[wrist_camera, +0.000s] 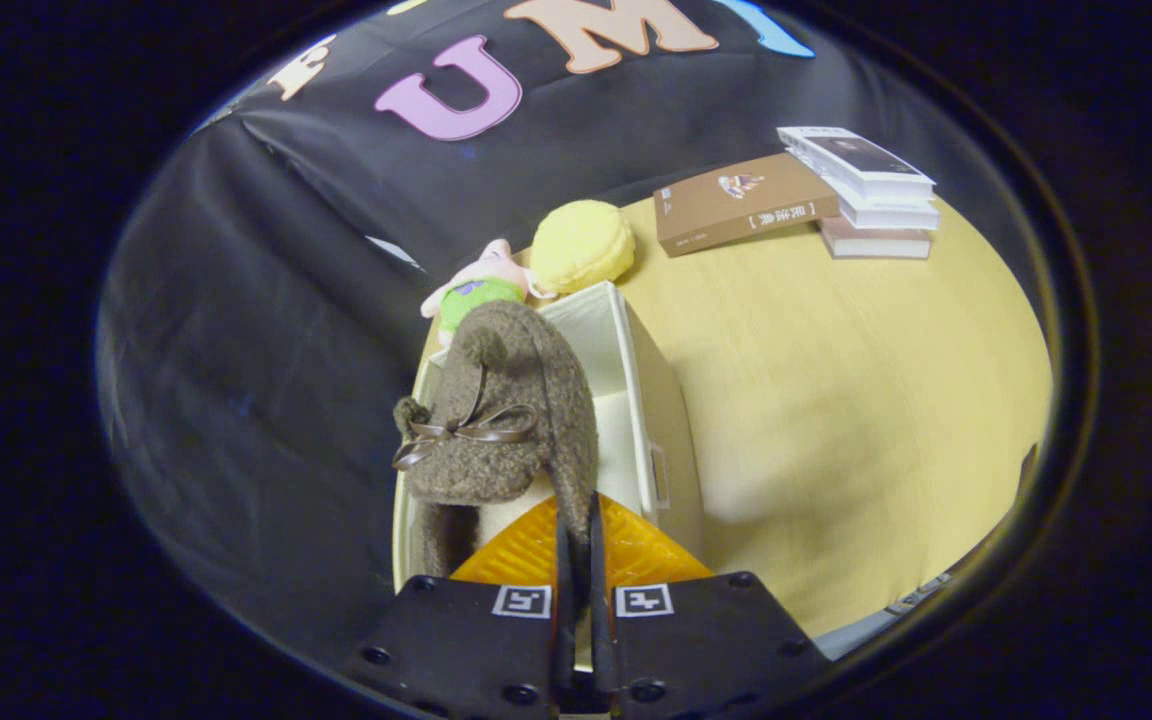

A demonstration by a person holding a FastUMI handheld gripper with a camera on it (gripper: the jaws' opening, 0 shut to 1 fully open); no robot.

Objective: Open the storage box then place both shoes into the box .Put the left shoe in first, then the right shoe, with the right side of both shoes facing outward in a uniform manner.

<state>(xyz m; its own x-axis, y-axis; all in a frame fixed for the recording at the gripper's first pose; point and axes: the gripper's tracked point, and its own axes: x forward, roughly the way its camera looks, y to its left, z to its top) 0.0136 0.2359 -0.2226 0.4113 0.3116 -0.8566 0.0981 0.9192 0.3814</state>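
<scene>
The worktop [836, 400] carries the open white storage box [651, 400] at its left edge, beside the booth's dark wall. The gripper [576, 545] has its jaws drawn narrow, pinching the rim of a fuzzy brown shoe [506, 410] with a ribbon bow. The shoe hangs straight ahead of the jaws, its long axis running away from them over the box's near-left part, so the coming move looks like a short descent into the opening. Whether this is the left or the right shoe cannot be told. Beyond the box sit a yellow round cushion [583, 245] and a small plush toy [476, 285]; far right lie a brown book [741, 205] and a stack of books [871, 190], well clear.
</scene>
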